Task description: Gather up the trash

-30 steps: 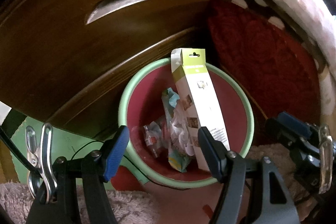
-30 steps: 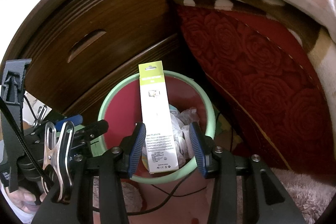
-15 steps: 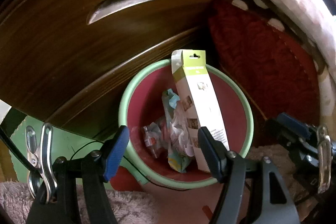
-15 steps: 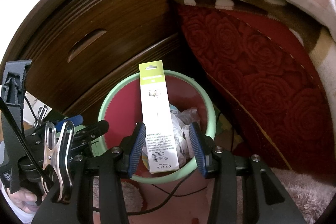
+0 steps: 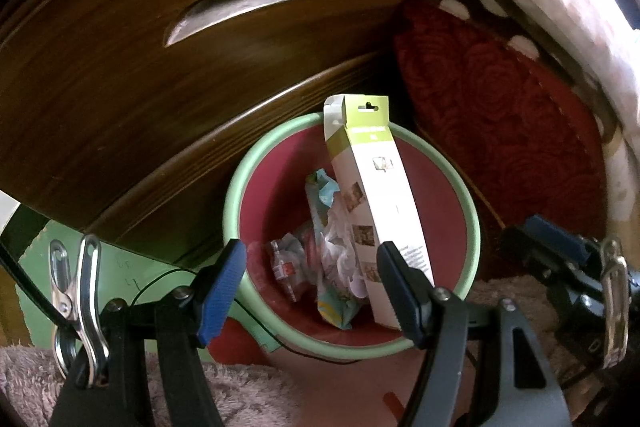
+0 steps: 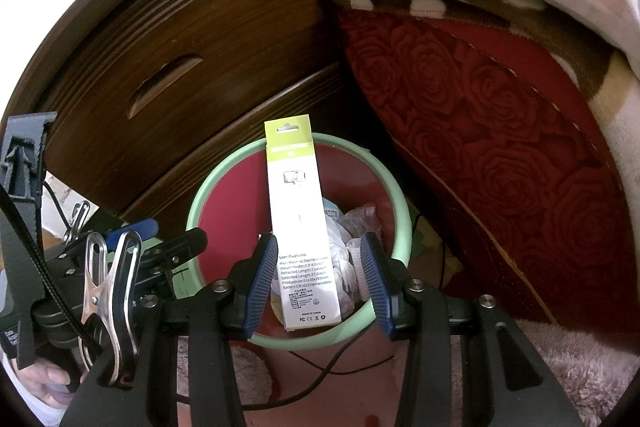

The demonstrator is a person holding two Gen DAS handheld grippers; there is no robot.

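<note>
Left gripper [image 5: 310, 285] wide, empty, right gripper [image 6: 316, 277] apart around box [image 6: 298, 215], print legible here only

The white and green box [image 6: 303, 235] is showing "Specifications", "Battery: CR1632 (replaceable)", "MADE IN CHINA" and FC, CE marks near its bottom.

Dim warm light, heavy fisheye bending, dark vignetted corners.
</note>
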